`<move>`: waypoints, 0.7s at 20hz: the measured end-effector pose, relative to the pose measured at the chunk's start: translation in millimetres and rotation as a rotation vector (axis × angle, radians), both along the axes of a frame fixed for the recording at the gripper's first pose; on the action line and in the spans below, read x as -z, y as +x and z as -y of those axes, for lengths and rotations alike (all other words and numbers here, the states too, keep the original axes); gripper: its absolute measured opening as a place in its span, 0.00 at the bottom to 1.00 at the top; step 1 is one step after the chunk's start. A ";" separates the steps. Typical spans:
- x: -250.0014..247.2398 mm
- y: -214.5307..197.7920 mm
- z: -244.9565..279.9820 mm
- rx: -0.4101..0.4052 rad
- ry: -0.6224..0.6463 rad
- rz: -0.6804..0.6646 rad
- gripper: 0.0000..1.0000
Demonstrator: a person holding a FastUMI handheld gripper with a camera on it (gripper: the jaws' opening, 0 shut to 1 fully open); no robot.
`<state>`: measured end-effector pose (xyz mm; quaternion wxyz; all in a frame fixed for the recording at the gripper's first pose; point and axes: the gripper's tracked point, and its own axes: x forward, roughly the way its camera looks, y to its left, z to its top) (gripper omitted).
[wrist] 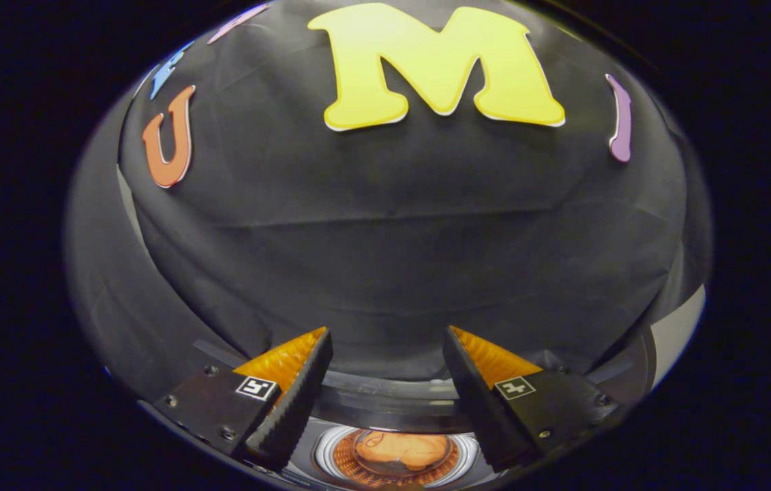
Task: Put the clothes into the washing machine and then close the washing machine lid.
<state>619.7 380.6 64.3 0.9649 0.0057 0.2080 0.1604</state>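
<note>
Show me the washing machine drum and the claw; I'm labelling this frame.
Washing machine drum [395,458]: gripper view, below and between the fingers, on the orange clothing inside.
Claw [388,354]: gripper view, midway between the fingertips, open, holding nothing.

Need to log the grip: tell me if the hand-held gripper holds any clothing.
No. The hand-held gripper is open with an empty gap, above the washing machine.

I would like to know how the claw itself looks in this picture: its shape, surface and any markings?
The claw has two wedge-shaped fingers that taper to points, each with a ribbed inner face. Each sits on a blocky base held by small screws and carries a small square black-and-white marker on top. No cables can be seen.
</note>
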 end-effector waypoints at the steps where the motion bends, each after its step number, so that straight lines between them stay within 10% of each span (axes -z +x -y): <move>1: -1.3 -2.5 0.1 -0.002 0.001 0.018 1.00; 14: 9.2 -43.5 4.7 -0.011 0.010 0.088 1.00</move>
